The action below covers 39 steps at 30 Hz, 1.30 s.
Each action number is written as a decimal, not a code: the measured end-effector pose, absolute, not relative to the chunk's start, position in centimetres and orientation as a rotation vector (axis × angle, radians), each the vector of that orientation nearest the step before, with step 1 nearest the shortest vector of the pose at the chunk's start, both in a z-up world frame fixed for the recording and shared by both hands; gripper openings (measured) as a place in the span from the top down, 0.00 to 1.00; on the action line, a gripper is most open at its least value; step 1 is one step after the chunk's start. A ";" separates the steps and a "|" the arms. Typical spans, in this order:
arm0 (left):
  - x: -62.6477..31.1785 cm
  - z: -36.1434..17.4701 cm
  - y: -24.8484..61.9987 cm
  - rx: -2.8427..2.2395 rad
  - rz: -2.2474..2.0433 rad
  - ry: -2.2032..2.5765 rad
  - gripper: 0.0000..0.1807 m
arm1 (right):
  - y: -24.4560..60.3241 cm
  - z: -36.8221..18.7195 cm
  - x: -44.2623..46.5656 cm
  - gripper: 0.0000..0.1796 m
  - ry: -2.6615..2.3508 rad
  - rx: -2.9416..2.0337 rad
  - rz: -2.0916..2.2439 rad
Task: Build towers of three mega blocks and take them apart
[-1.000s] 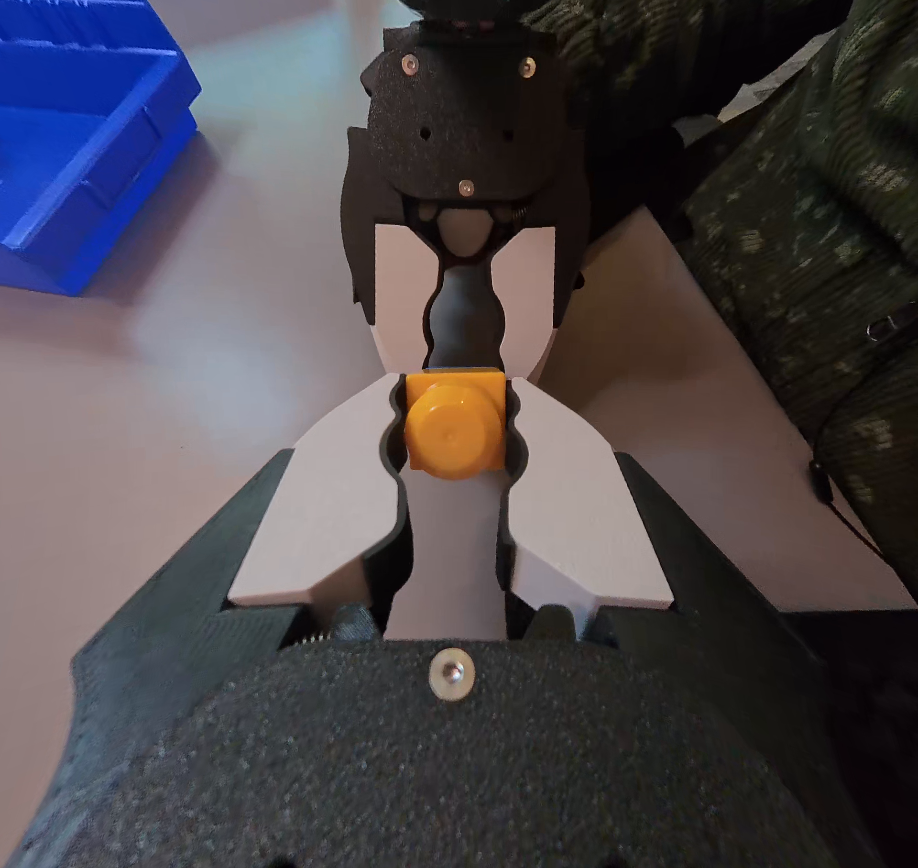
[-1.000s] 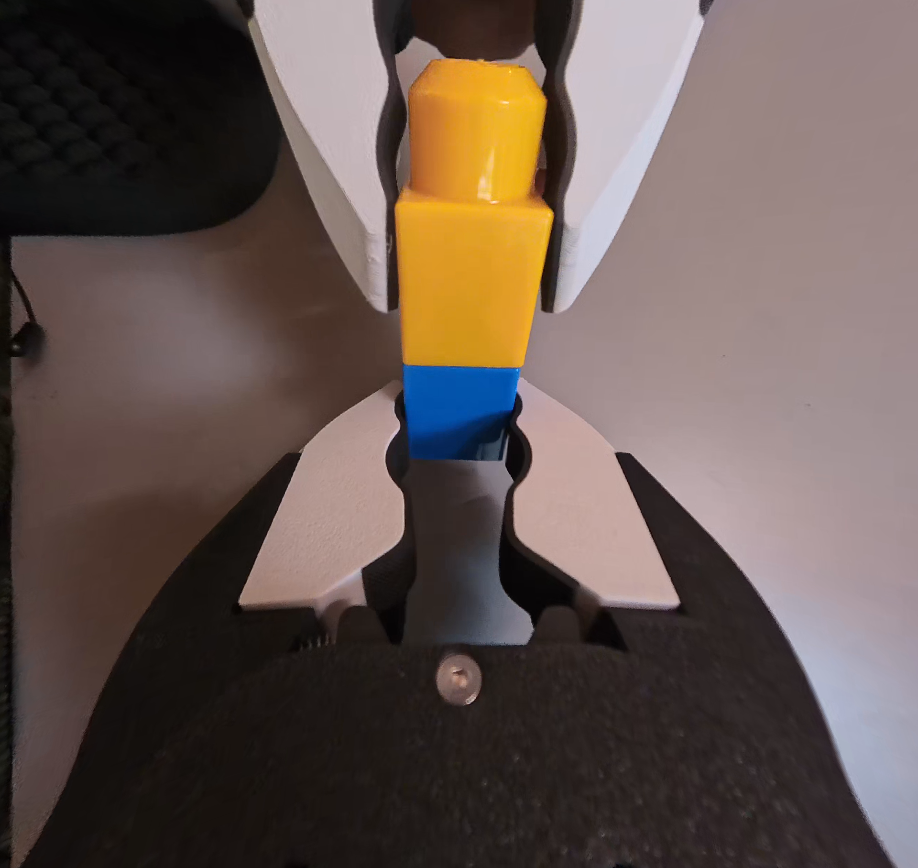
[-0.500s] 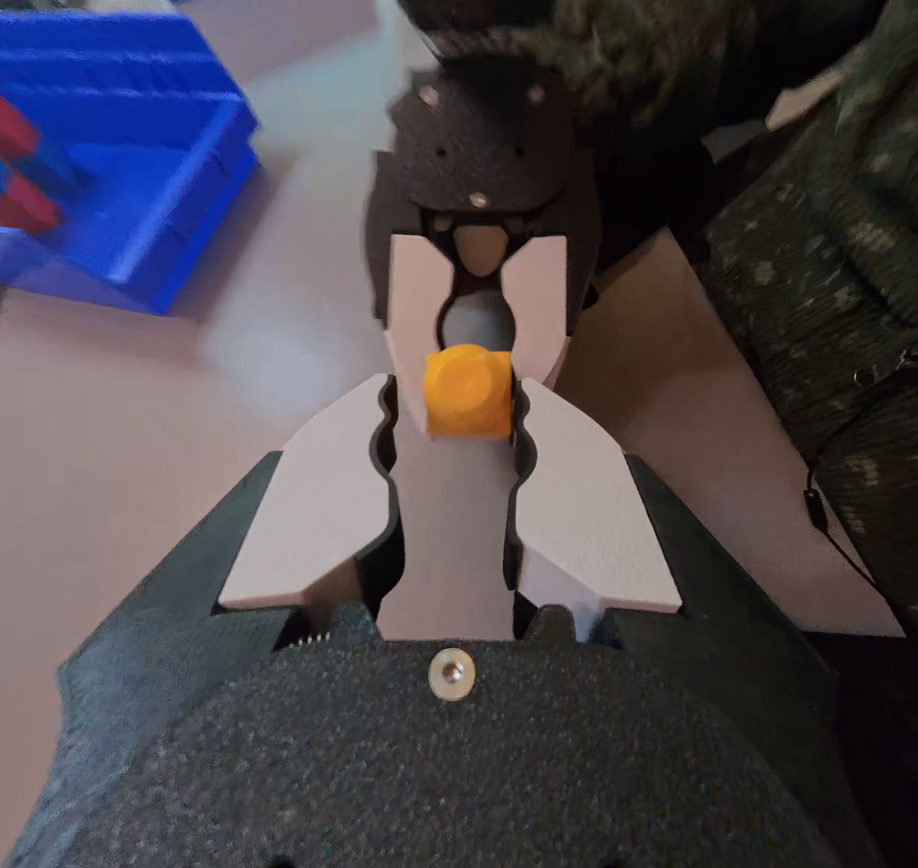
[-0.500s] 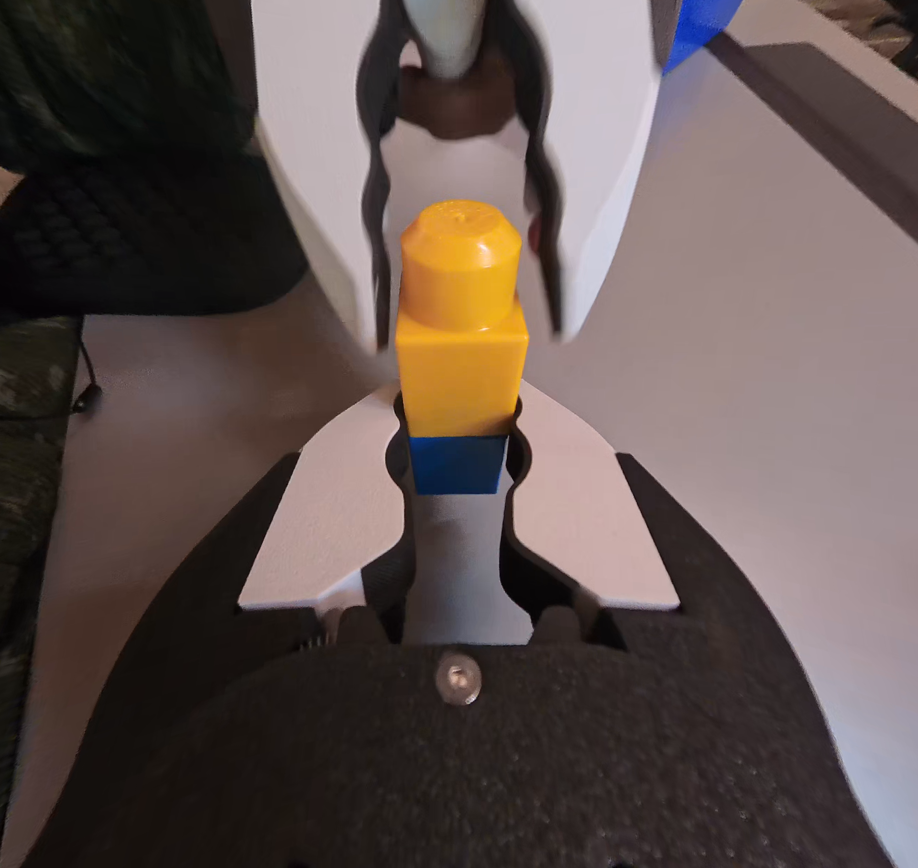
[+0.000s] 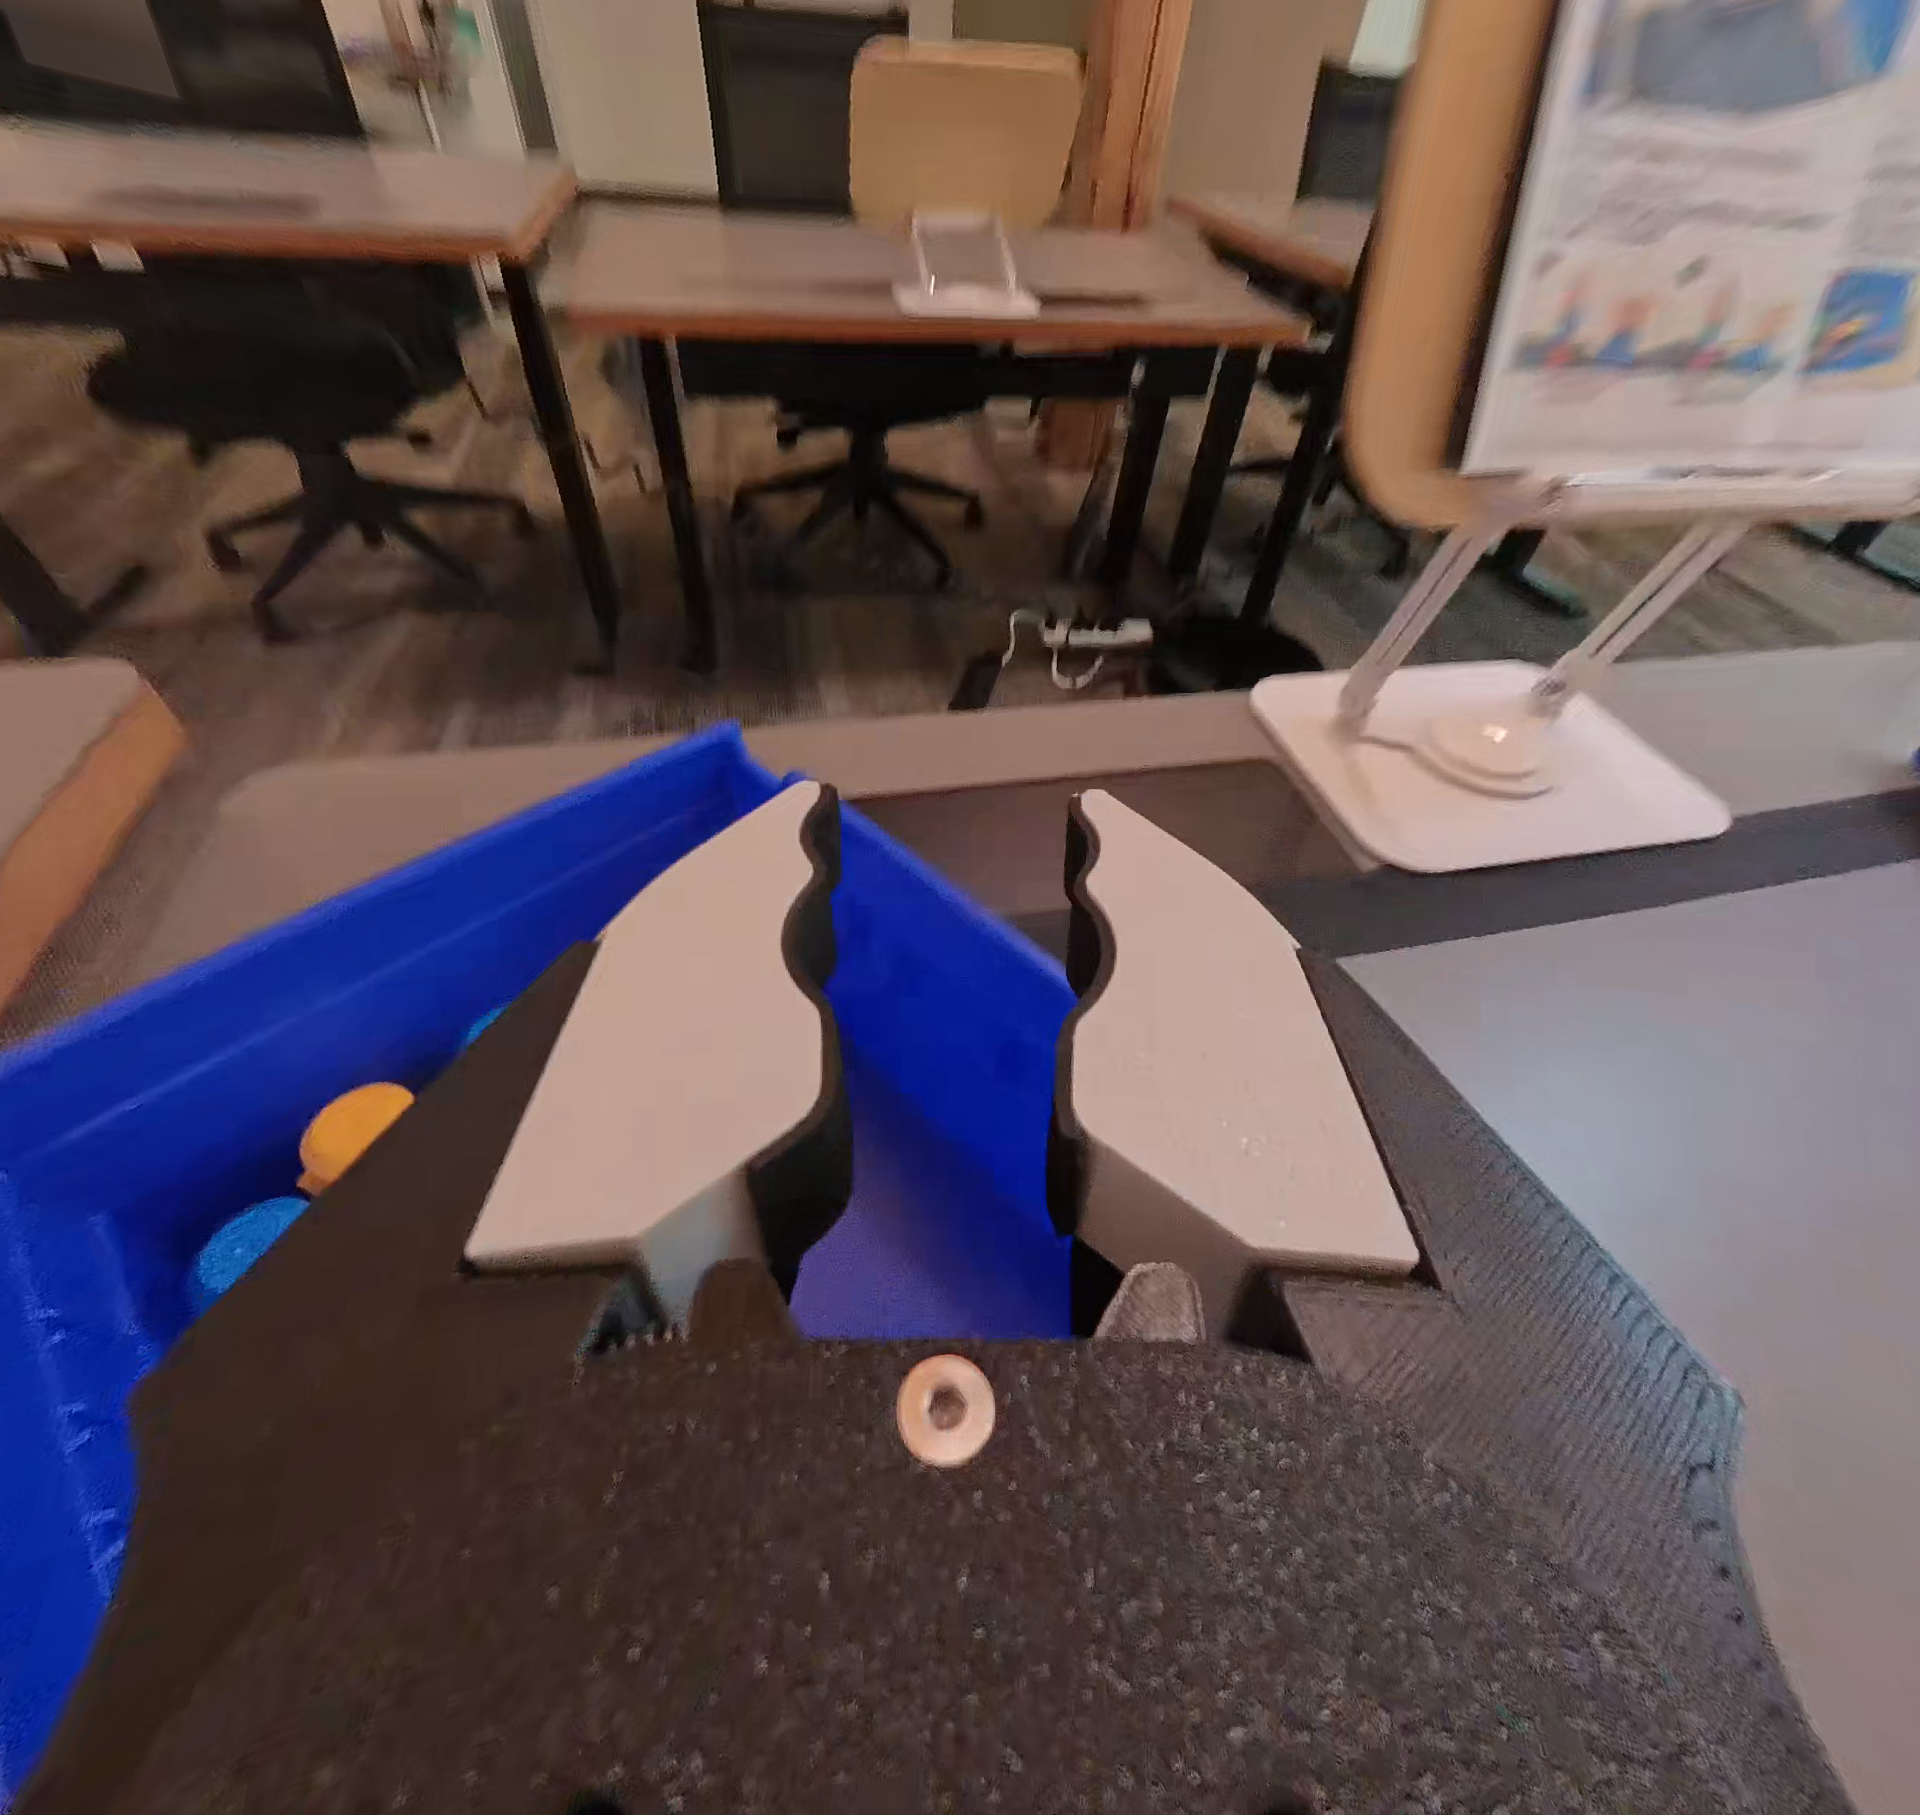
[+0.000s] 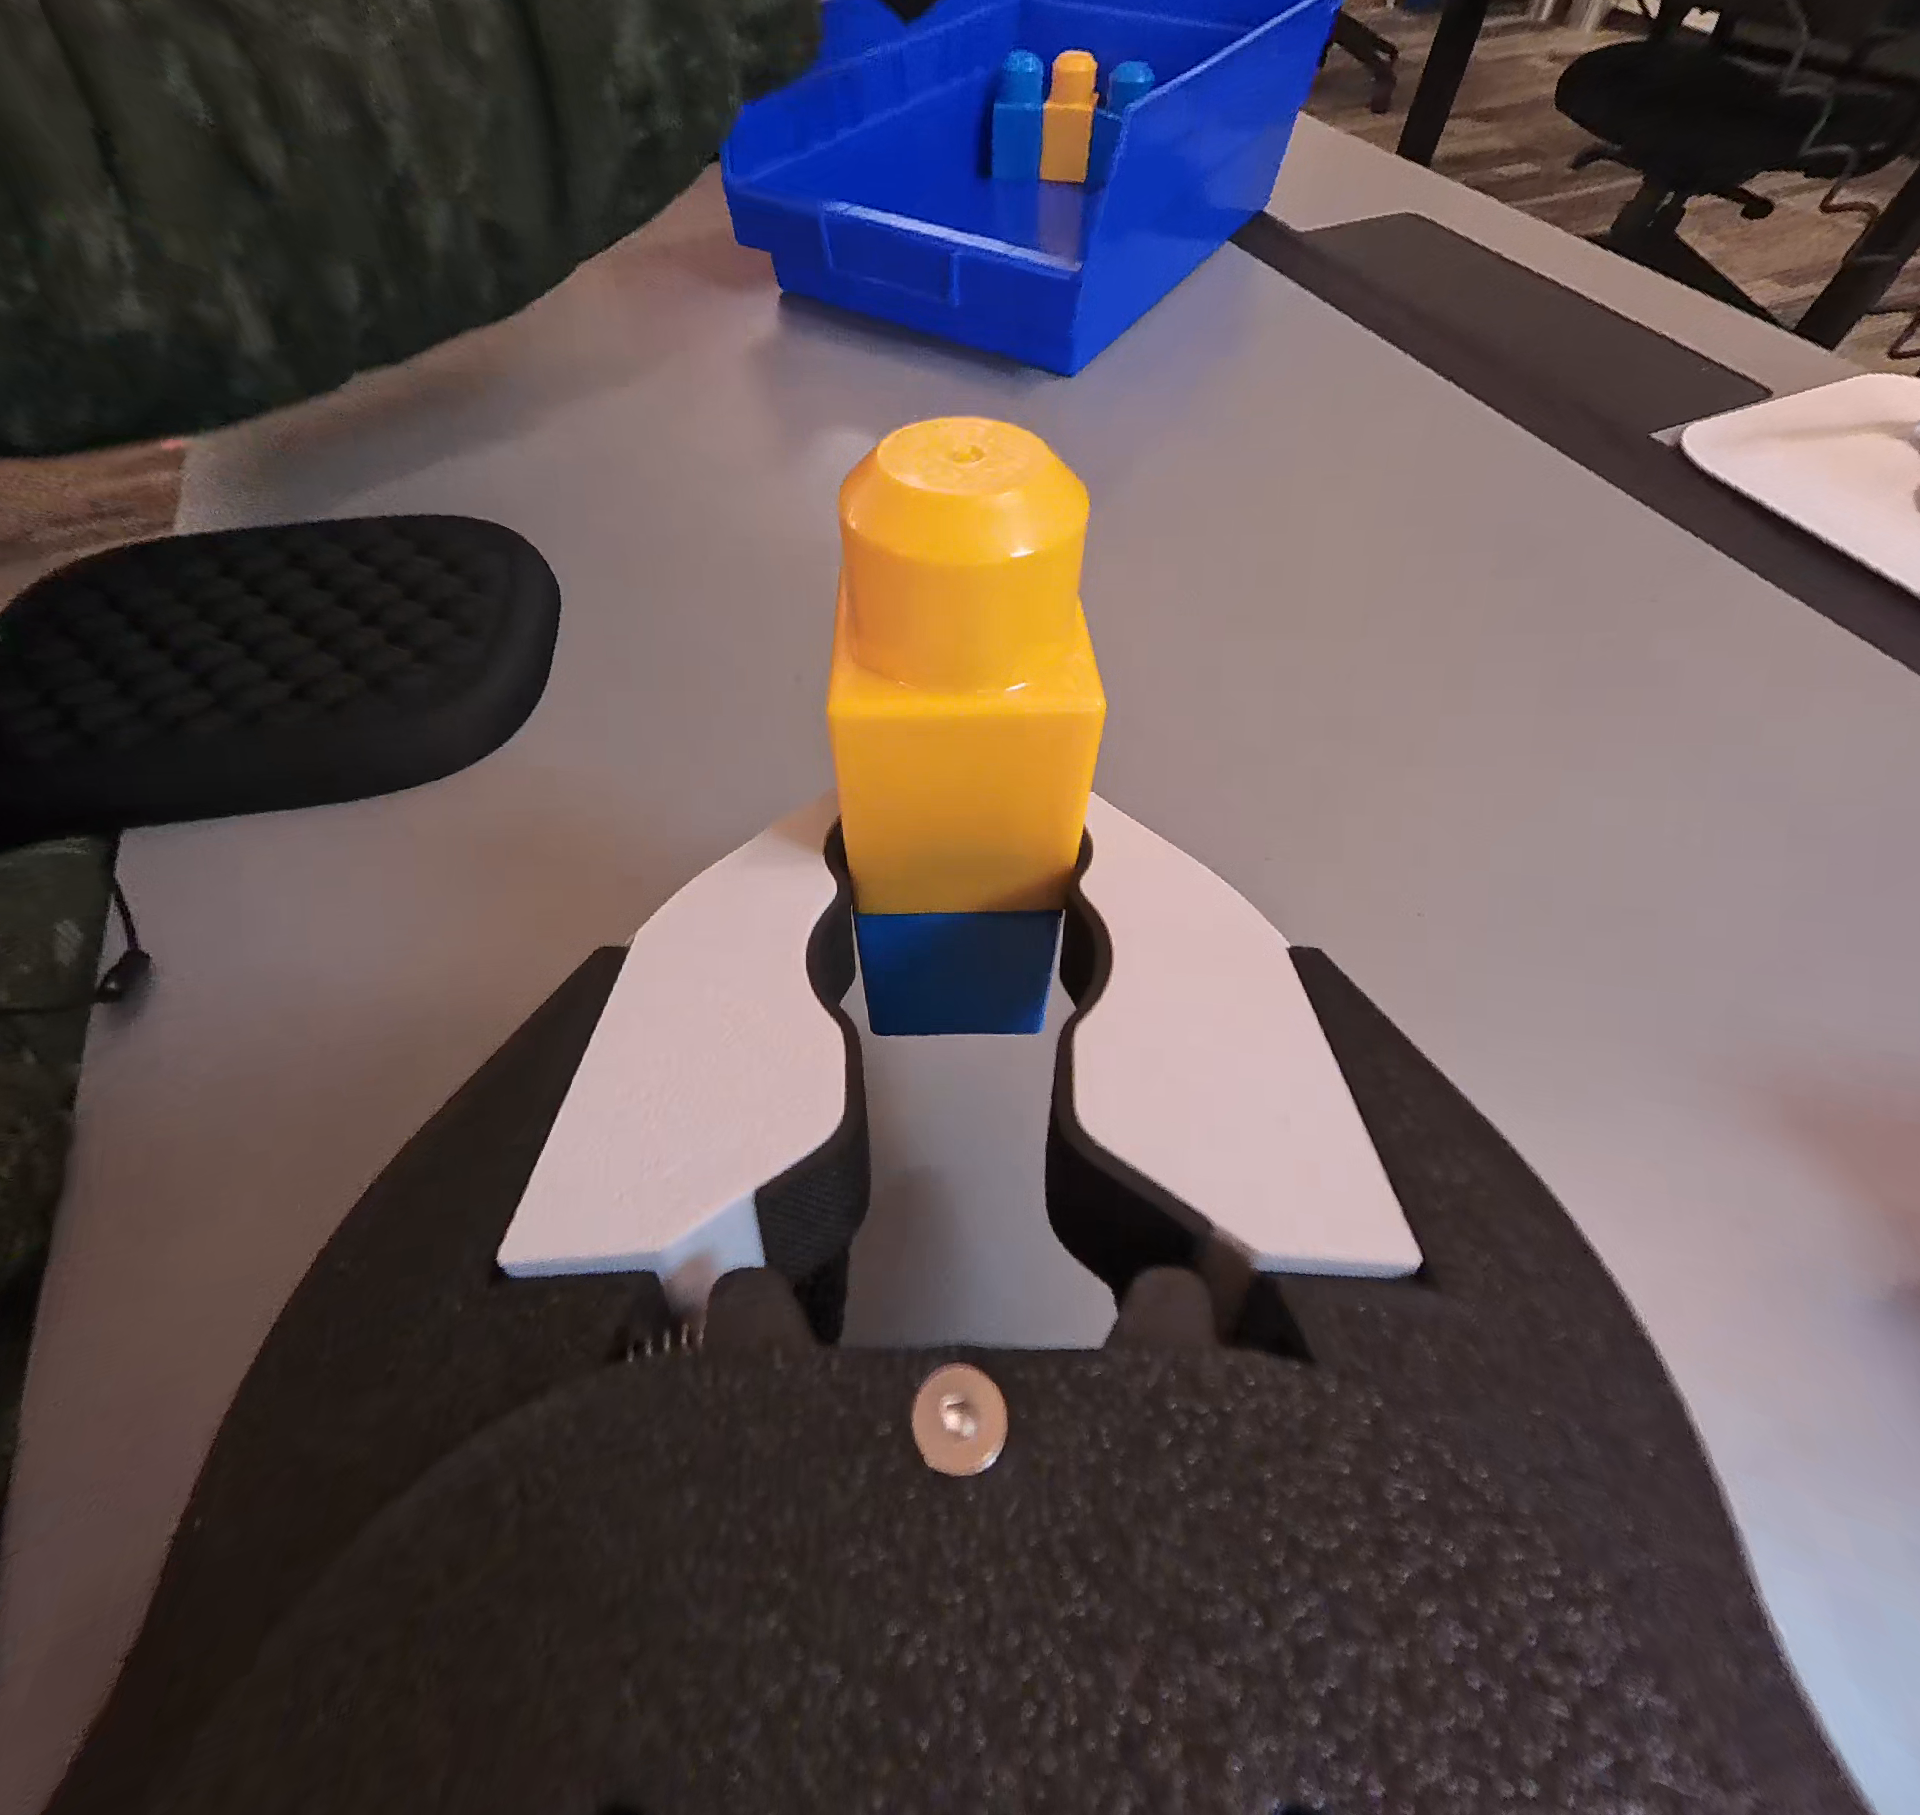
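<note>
My left gripper (image 5: 948,809) stands with its fingers well apart and nothing between them; through the gap I see only the inside wall and floor of the blue bin (image 5: 436,924), which lies under and ahead of the left finger. At the left edge of that view, partly hidden by the gripper's black body, an orange block (image 5: 348,1126) and the round top of a blue block (image 5: 244,1246) sit in the bin. Beyond the fingertips runs the grey table (image 5: 1621,1090), with a dark strip across it and the white base of a stand (image 5: 1496,778) at the right that carries a poster (image 5: 1714,176).

My right gripper (image 6: 958,872) is closed on a short tower: the fingers press both sides where the orange block (image 6: 961,716) sits on the dark blue block (image 6: 956,976). The orange one stands clear above the fingertips with its stud uppermost; the blue one hangs in the gap between the pads. I cannot tell whether it touches the table below. To the left of the tower lies a black textured pad (image 6: 249,653) at the table's edge, and a dark green sleeve (image 6: 312,124) fills the upper left corner. Farther off, up and to the right of the tower, the bin holds three upright blocks side by side, blue (image 6: 1016,118), orange (image 6: 1070,113), blue (image 6: 1127,92).
</note>
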<state>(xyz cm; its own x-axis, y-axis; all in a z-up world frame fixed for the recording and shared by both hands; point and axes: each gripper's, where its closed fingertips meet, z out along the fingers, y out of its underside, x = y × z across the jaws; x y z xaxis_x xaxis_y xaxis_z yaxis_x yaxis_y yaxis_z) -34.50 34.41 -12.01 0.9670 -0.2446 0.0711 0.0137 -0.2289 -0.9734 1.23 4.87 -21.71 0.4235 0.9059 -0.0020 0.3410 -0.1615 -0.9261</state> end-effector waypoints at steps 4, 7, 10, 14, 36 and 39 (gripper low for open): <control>-36.9 -18.0 37.6 -1.998 -0.143 0.275 0.76 | 4.5 -22.4 1.1 0.80 -1.130 -1.724 0.747; -37.9 -21.1 38.6 -2.161 -0.046 0.407 0.73 | 4.5 -23.0 1.1 0.80 -1.143 -1.743 0.773; -38.8 -23.3 39.4 -2.268 0.071 0.544 0.71 | 4.4 -23.6 1.0 0.80 -1.156 -1.760 0.809; -39.4 -26.8 40.1 -2.402 0.139 0.648 0.66 | 4.2 -24.1 0.8 0.80 -1.175 -1.773 0.841; -13.5 -8.6 20.3 -1.737 -0.648 1.394 0.79 | 3.7 -25.3 0.4 0.80 -1.206 -1.880 0.855; -6.5 -11.5 11.8 -1.623 -0.811 1.656 0.79 | 3.3 -25.4 0.3 0.80 -1.217 -1.897 0.848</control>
<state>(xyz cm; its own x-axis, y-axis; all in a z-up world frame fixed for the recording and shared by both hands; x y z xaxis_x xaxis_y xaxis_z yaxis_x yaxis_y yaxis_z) -6.46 11.80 -11.46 0.0001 -0.9992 -0.0395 -0.5815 0.0321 -0.8129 0.27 3.32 -25.43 0.3389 0.9296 -0.1447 0.4579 -0.2973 -0.8378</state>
